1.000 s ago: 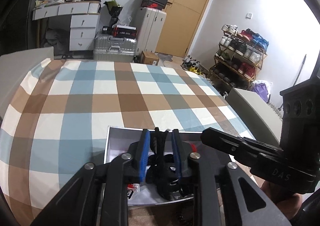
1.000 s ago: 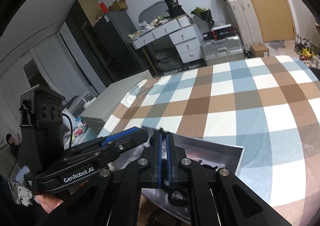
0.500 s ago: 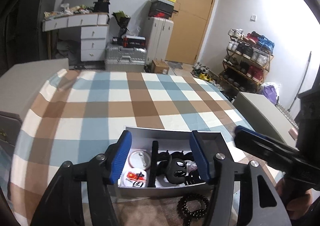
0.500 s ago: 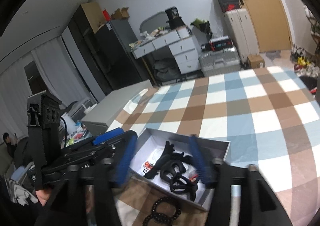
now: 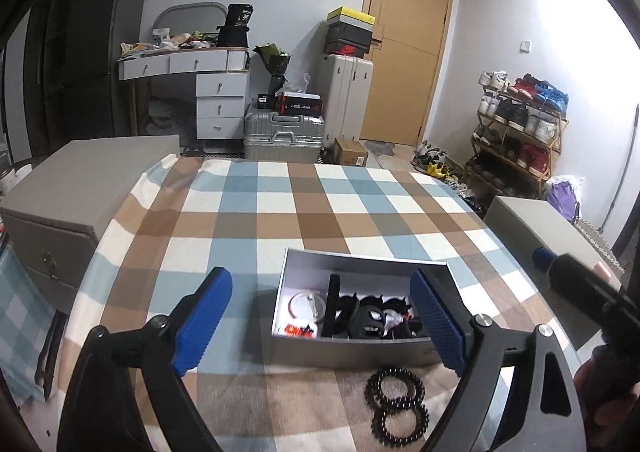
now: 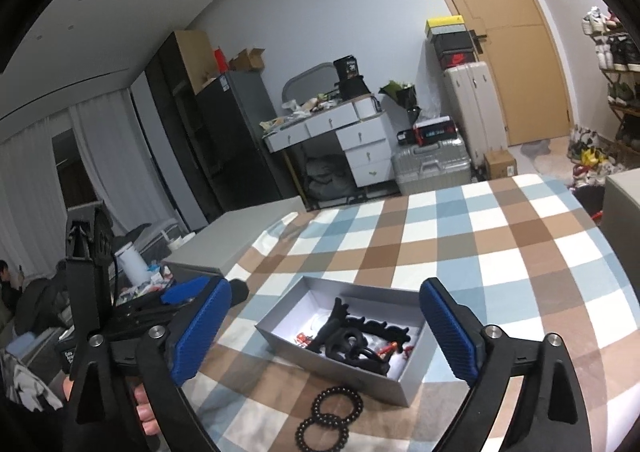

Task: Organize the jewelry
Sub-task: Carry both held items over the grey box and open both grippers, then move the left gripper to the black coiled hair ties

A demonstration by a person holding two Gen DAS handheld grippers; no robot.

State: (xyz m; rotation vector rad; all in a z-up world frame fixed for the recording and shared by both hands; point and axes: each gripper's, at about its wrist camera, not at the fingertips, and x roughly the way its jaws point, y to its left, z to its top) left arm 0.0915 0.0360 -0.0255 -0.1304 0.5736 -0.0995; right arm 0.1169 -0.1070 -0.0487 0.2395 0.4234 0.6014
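A grey open box (image 5: pixel 352 350) sits on the checked cloth, holding black hair clips (image 5: pixel 366 318) and round white badges (image 5: pixel 306 304). A black bead bracelet (image 5: pixel 396 406), twisted into a figure eight, lies on the cloth just in front of the box. My left gripper (image 5: pixel 320 280) hangs above and short of the box, its jaws opening, with nothing between the blue pads (image 5: pixel 202 322). My right gripper (image 6: pixel 326 288) stands likewise, jaws opening and empty, over the box (image 6: pixel 360 376) and bracelet (image 6: pixel 330 418). Each gripper shows at the edge of the other's view.
The checked cloth (image 5: pixel 280 219) covers a wide flat surface. Grey cabinets (image 5: pixel 80 187) flank it on both sides. Beyond are a white desk (image 5: pixel 200 63), suitcases (image 5: pixel 284 131), a shoe rack (image 5: pixel 516 131) and a wooden door (image 5: pixel 404 51). A person's hand (image 6: pixel 144 408) holds the left gripper.
Both grippers went from nearly shut, down at the box, to wide apart. They drew back and rose, so the whole box and the bracelet in front of it came into view.
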